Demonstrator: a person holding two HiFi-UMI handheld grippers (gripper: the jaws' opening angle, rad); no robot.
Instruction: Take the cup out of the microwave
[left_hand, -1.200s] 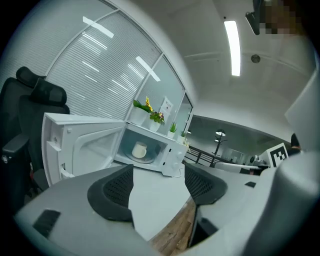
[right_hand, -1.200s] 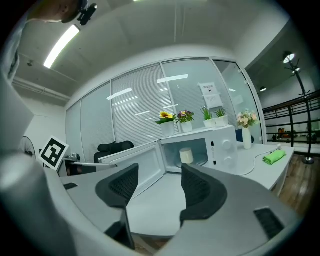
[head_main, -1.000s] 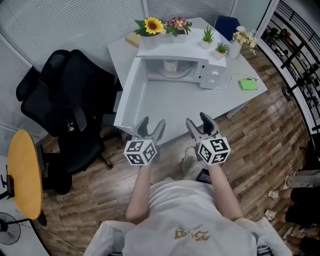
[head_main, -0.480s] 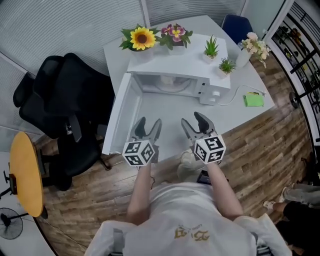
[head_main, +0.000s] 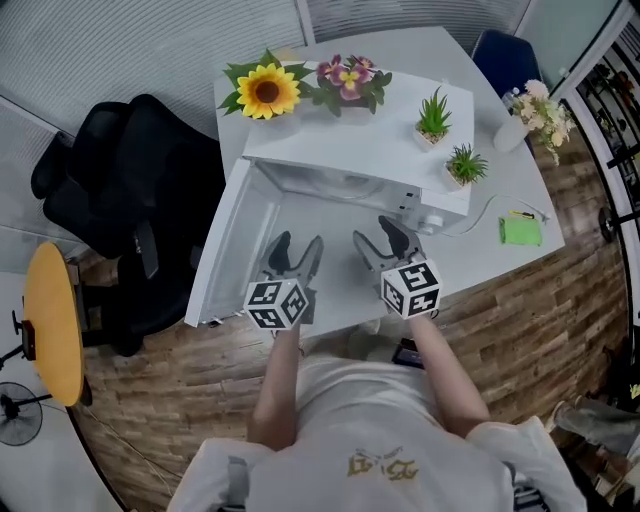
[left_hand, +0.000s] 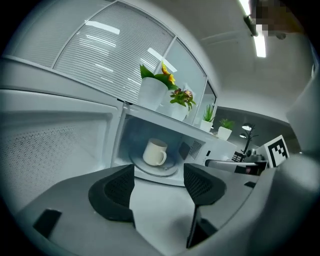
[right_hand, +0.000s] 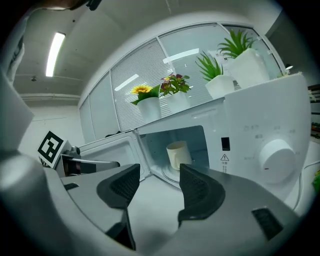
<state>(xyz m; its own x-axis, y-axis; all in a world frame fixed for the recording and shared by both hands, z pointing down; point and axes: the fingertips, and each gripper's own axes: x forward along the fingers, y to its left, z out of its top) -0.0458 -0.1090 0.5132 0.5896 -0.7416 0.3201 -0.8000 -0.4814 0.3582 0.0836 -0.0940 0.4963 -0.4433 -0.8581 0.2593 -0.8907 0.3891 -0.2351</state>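
While both claws hover low over the bench (head_main: 335, 285) before the open microwave (head_main: 370, 165), the cup (left_hand: 154, 152) stands upright on the turntable (left_hand: 170, 171) inside it. In the left gripper view the cup sits just above the gap of the left claw (left_hand: 157, 187), well apart from the jaws, which are spread wide over bare bench. The right claw (right_hand: 155, 187) is spread too; its jaws have just eased slightly closer, with only bench between them, and the cup shows at centre frame above them. The door (head_main: 222, 250) hangs open at left of the head view, beside the left claw. A sunflower (head_main: 265, 92), pink flowers (head_main: 350, 78) and two green plants (head_main: 433, 112) stand on the microwave. A black chair (head_main: 110, 200) sits at far left.
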